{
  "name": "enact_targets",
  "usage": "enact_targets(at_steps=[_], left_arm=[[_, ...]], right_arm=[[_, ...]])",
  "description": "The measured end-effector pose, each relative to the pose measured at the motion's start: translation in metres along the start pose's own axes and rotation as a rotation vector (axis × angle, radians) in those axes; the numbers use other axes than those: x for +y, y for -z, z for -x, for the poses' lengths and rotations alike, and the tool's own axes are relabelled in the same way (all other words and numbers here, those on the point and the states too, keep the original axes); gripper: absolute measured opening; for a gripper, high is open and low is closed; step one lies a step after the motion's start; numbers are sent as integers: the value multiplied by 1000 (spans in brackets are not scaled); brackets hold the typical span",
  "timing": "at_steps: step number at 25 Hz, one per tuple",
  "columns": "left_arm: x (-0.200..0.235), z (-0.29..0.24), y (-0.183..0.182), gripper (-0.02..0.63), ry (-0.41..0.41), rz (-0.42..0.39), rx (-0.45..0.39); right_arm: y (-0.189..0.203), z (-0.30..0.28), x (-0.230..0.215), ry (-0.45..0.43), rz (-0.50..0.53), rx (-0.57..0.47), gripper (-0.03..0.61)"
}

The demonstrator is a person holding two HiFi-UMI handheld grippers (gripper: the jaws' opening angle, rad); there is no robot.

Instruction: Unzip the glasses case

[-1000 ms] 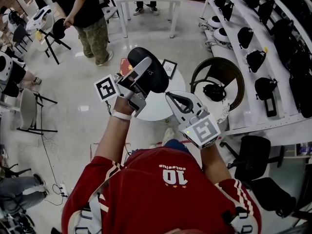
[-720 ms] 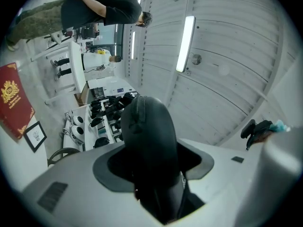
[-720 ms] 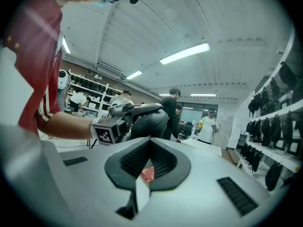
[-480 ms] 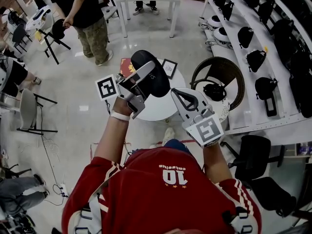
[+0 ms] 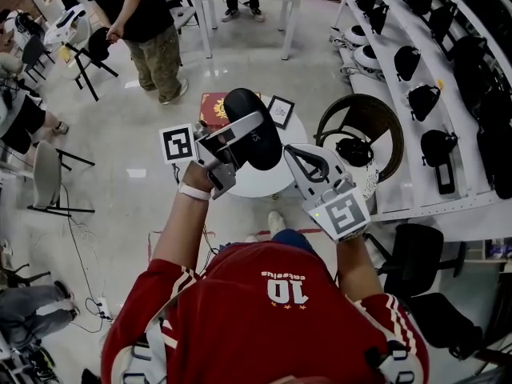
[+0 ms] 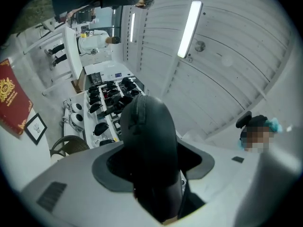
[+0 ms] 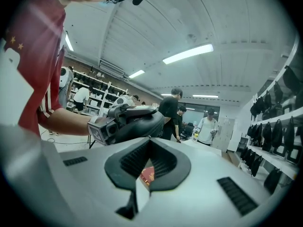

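**Glasses case (image 5: 258, 144), black, oval and hard-shelled, clamped in the left gripper (image 5: 240, 131)**

The person in the red shirt holds the glasses case in the air over a small round white table (image 5: 254, 184). The left gripper's grey jaws are closed on the case's lower part, one on each flat side. The rounded top of the case sticks out past the fingertips. In the left gripper view the case fills the gap between the dark pads, and a zip line runs up its curved edge. The zip looks closed along the stretch that shows, though the dark shell makes this hard to confirm.

The right gripper (image 7: 149, 138) sits just to the right of the case and points toward it. Its jaws are brought together at the tips with nothing between them. From its own view the case lies just beyond the tips. Whether they touch the shell cannot be told.

On the table under the case lie a red booklet with a gold emblem (image 5: 213, 107) and a small black-framed picture (image 5: 279, 111). A dark round wicker chair (image 5: 358, 112) stands just beside the table on the right. Beyond it, white shelves (image 5: 400, 86) carry rows of black bags. A bystander in a dark top and camouflage trousers (image 5: 150, 38) stands well apart at the upper left.
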State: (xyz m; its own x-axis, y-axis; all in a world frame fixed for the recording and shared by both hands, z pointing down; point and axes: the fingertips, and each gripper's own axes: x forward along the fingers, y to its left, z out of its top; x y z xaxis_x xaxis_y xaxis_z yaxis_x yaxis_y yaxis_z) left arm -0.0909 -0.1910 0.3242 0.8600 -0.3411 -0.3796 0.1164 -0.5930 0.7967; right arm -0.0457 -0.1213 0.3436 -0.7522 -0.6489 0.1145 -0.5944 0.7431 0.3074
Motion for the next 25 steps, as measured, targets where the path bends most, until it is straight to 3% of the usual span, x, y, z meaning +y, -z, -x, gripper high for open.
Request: enact_targets(at_steps=[25], left_arm=[[11,-40,24,270,-99,-140,160]], right_arm=[[4,-14,-58,-156,72,-42,14]])
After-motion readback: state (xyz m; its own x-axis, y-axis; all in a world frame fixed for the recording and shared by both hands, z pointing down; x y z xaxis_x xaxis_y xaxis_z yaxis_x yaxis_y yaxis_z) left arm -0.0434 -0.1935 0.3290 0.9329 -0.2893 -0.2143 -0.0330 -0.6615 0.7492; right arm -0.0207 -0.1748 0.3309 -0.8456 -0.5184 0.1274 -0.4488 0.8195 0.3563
